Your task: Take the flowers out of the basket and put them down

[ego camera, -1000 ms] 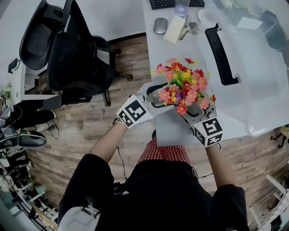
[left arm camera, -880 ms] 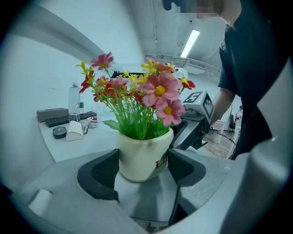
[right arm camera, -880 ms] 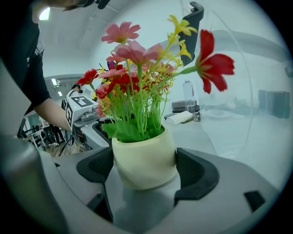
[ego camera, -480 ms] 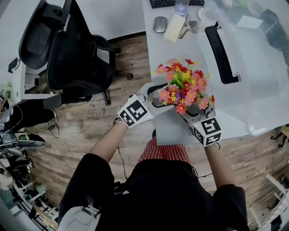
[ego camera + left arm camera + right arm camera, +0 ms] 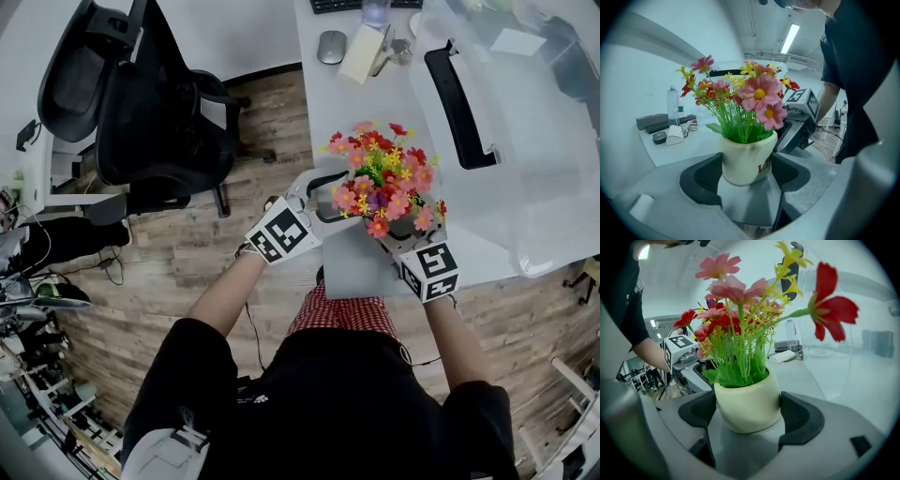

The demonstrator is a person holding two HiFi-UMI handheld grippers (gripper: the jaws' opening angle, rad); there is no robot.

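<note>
A bunch of pink, red and yellow flowers (image 5: 382,176) stands in a cream pot (image 5: 745,157) over the near left corner of the white desk (image 5: 352,267). In the left gripper view my left gripper (image 5: 746,174) is shut on the pot, one dark pad pressing each side. My right gripper (image 5: 749,414) grips the same pot (image 5: 747,404) from the opposite side. From the head view, the left gripper (image 5: 323,202) comes in from the left and the right gripper (image 5: 405,239) from below. The blooms hide the pot's base, so I cannot tell whether it rests on the desk.
A large clear plastic bin (image 5: 525,187) with a black handle (image 5: 457,108) fills the desk's right side. At the far end lie a mouse (image 5: 331,47), a keyboard (image 5: 361,7) and a small box (image 5: 361,56). A black office chair (image 5: 141,103) stands on the wooden floor to the left.
</note>
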